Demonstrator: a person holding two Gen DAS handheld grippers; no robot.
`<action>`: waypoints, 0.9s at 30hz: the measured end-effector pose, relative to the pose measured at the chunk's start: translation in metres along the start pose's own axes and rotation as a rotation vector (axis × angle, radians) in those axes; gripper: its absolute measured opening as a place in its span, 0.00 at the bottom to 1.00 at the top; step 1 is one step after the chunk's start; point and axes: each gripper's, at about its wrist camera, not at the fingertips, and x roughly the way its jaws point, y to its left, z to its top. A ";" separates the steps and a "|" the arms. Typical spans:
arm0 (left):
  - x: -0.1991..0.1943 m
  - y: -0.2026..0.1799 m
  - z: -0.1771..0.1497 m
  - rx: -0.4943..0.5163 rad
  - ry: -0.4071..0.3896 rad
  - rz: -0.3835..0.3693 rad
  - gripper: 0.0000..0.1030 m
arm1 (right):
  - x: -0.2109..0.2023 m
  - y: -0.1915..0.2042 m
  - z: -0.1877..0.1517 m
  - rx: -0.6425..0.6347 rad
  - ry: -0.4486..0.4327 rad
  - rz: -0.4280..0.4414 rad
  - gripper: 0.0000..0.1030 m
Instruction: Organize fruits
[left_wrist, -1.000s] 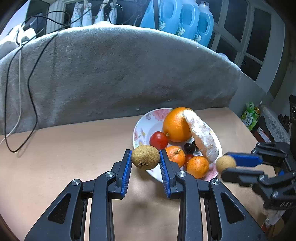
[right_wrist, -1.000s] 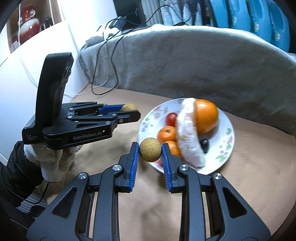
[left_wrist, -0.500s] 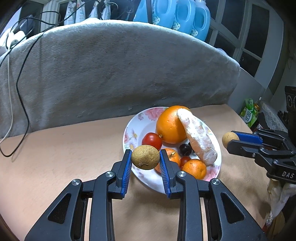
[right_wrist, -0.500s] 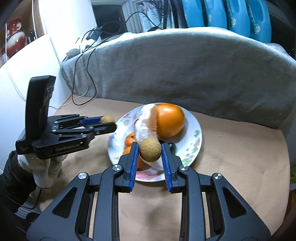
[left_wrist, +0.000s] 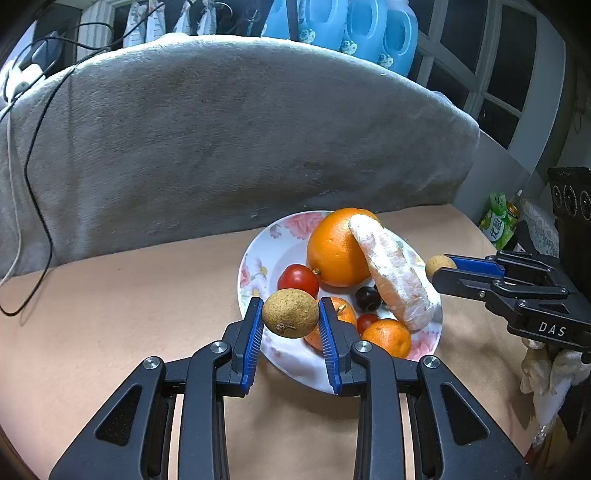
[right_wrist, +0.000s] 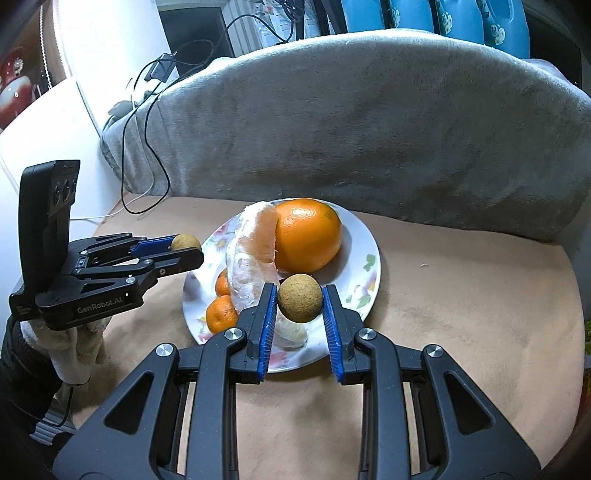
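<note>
1. The left gripper (left_wrist: 290, 320) clamps a brown longan (left_wrist: 290, 313) between its blue pads, holding it in the air over the near-left rim of the floral plate (left_wrist: 255, 266).
2. The right gripper (right_wrist: 300, 309) pinches a second brown longan (right_wrist: 299, 297) the same way, above the plate's near edge as seen from the right wrist camera.
3. On the plate lie a large orange (left_wrist: 336, 251), a peeled pomelo segment (left_wrist: 397, 273) leaning against it, a red cherry tomato (left_wrist: 298, 280), a dark grape (left_wrist: 368, 298) and small tangerines (left_wrist: 386, 336).
4. The plate rests on a tan table (left_wrist: 129, 295), just in front of a grey blanket-draped backrest (left_wrist: 240, 140).
5. From the right wrist view, a gloved hand (right_wrist: 74, 343) carries the left gripper beside the plate's left rim.
6. Blue detergent bottles (left_wrist: 354, 29) stand behind the backrest; a black cable (left_wrist: 35, 184) trails down its left side.
</note>
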 end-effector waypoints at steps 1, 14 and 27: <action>0.000 0.000 0.000 0.000 0.001 -0.001 0.27 | 0.001 -0.001 0.001 0.000 0.000 0.000 0.26; 0.003 0.001 0.000 -0.007 0.005 -0.004 0.28 | 0.006 -0.004 0.003 0.014 0.012 0.006 0.26; -0.007 0.003 -0.002 -0.016 -0.009 -0.004 0.54 | 0.000 -0.003 0.002 0.029 -0.006 -0.013 0.57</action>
